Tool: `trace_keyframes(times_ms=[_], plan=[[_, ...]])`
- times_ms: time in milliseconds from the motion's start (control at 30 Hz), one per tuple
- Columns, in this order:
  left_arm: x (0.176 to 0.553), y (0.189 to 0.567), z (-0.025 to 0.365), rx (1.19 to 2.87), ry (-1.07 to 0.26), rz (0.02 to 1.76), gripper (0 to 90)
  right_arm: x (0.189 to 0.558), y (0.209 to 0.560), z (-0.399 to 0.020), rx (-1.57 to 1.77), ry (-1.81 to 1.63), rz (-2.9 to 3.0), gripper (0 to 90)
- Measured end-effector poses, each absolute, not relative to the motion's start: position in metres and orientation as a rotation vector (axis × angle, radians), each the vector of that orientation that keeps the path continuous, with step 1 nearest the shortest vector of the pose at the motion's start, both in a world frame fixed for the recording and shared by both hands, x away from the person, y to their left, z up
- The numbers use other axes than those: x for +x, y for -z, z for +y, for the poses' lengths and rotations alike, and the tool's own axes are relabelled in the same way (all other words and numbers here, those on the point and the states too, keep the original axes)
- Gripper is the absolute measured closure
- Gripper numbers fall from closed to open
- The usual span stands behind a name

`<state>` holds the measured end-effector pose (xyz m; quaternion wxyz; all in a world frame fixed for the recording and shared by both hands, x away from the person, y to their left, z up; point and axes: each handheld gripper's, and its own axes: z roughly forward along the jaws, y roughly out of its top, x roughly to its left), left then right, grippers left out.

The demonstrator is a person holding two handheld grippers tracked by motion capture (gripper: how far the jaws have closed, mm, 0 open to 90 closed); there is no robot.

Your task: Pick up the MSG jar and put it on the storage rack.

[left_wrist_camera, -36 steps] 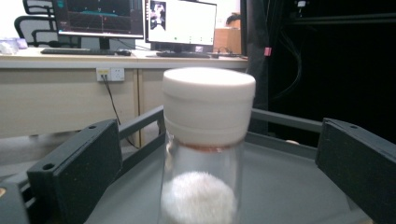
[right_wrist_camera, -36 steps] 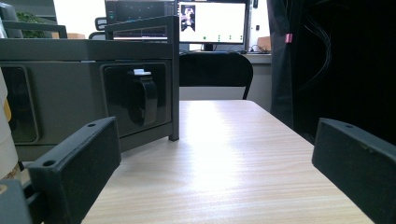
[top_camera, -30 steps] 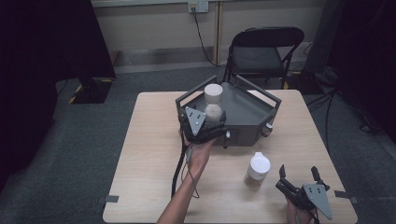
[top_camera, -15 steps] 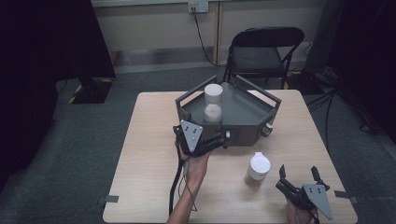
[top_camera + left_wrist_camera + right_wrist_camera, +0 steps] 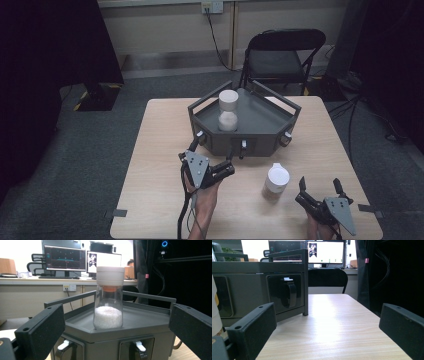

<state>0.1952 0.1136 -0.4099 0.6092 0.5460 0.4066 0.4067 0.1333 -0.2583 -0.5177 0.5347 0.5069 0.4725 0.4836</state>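
Nearest, right gripper [image 5: 320, 192] low at the table's near edge, jaws apart, empty. Just ahead, second jar [image 5: 276, 182] on the table [image 5: 155, 150], seemingly next to go. Left gripper [image 5: 220, 167] jaws spread, empty, clear of the grey tray [image 5: 260, 132]. On it, first jar [image 5: 109, 298] upright; granules plain in left gripper view.

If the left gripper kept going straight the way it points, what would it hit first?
Probably the front wall of the grey tray: the left gripper sits low, its open jaws framing it. Higher up, the jar standing in the tray would come first; depth is unclear.
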Motion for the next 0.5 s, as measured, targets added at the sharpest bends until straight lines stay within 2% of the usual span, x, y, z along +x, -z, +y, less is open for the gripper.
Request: trace_keyframes(times_ms=[500], plan=[[0.171,0.453,0.132,1.281,-0.932,0.986,0.3,0.133,0.518,-0.258,1.206,-1.149,1.127,0.3]])
